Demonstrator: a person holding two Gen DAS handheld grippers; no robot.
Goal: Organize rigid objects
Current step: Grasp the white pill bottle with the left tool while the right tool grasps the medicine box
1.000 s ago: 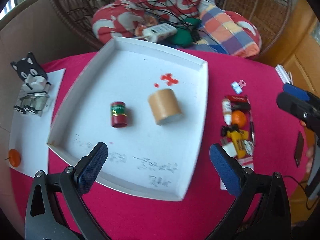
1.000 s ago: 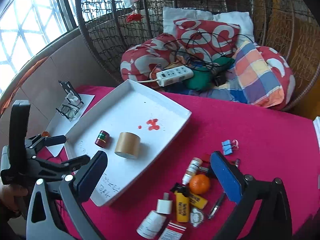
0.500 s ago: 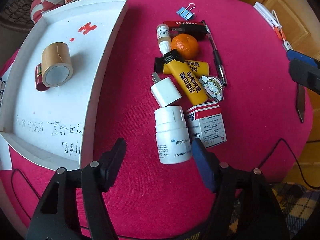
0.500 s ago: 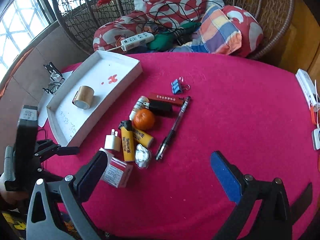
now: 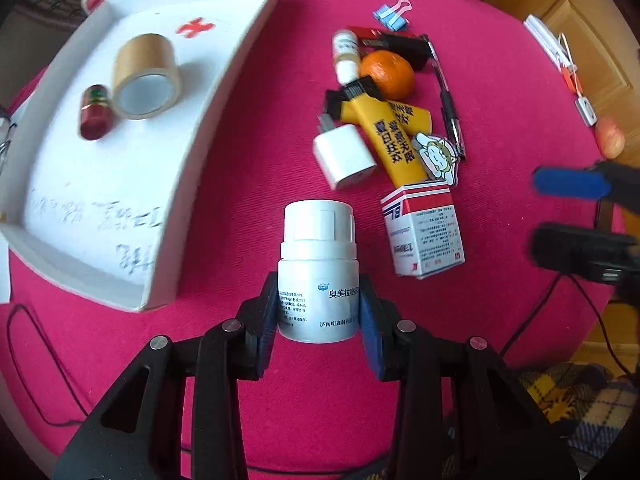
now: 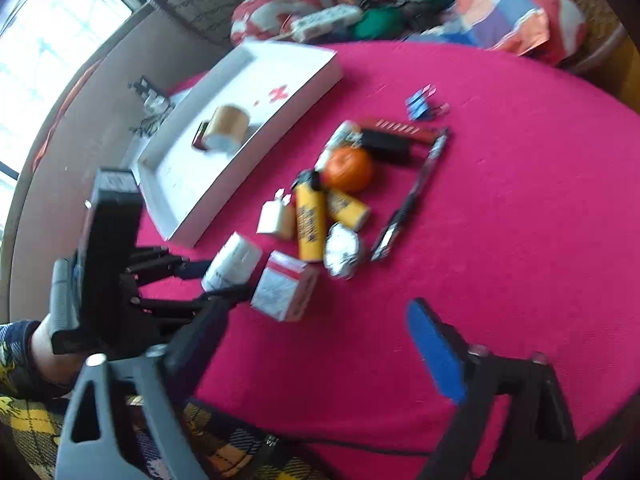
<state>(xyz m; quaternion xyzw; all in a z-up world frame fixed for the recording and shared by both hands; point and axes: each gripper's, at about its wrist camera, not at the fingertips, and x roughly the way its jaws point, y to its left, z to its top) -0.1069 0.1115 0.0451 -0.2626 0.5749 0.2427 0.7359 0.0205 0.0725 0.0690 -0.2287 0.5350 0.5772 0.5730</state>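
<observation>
My left gripper (image 5: 319, 312) is shut on a white pill bottle (image 5: 318, 268) lying on the red tablecloth; it also shows in the right wrist view (image 6: 233, 262). A white tray (image 5: 192, 128) at the left holds a tape roll (image 5: 145, 76) and a small red jar (image 5: 95, 112). A pile lies ahead: a white charger (image 5: 344, 156), yellow tubes (image 5: 390, 140), an orange (image 5: 387, 73), a red-and-white box (image 5: 424, 232), a pen (image 5: 448, 108). My right gripper (image 6: 316, 336) is open and empty over the cloth near the box (image 6: 284, 286).
A blue binder clip (image 5: 392, 14) lies beyond the pile. A black cable (image 5: 532, 312) runs over the table's right edge. Cushions and a power strip (image 6: 326, 20) sit in a wicker chair behind the table. A glasses stand (image 6: 150, 98) is by the tray.
My left gripper moved forward over the pill bottle and closed on it. My right gripper swung down and left, closer to the pile.
</observation>
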